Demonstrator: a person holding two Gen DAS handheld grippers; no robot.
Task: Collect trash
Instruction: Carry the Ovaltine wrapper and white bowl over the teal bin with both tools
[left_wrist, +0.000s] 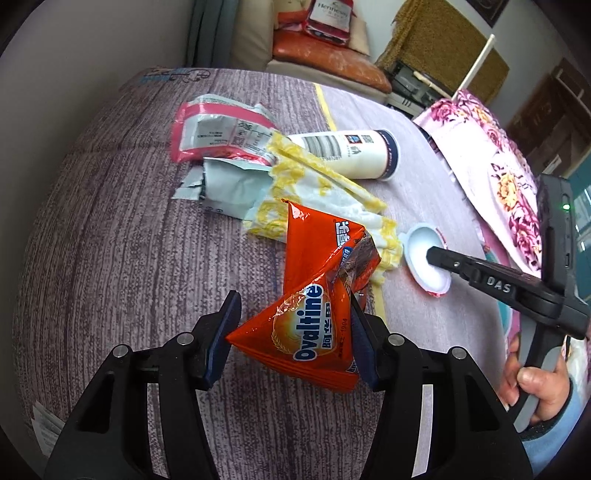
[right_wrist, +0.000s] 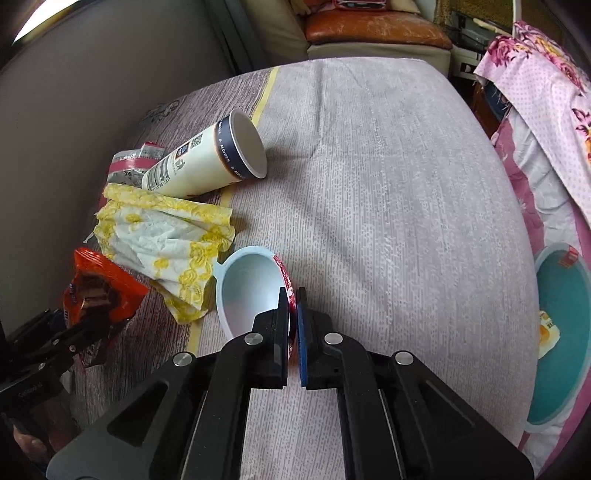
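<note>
My left gripper (left_wrist: 291, 332) is shut on an orange Ovaltine wrapper (left_wrist: 317, 295) and holds it just above the table; the wrapper also shows in the right wrist view (right_wrist: 99, 291). My right gripper (right_wrist: 292, 314) is shut on the red rim of a small white plastic cup (right_wrist: 251, 288), which rests tilted on the table; the cup also shows in the left wrist view (left_wrist: 424, 258). A yellow-patterned napkin (right_wrist: 162, 236), a tipped paper cup (right_wrist: 210, 158) and a pink-edged foil packet (left_wrist: 218, 129) lie on the table.
The table has a grey-purple cloth (right_wrist: 388, 184). A teal bin (right_wrist: 557, 332) with some trash inside sits low at the right, next to pink floral fabric (right_wrist: 546, 92). A torn pale wrapper (left_wrist: 229, 188) lies by the foil packet. A sofa (left_wrist: 325, 55) stands behind.
</note>
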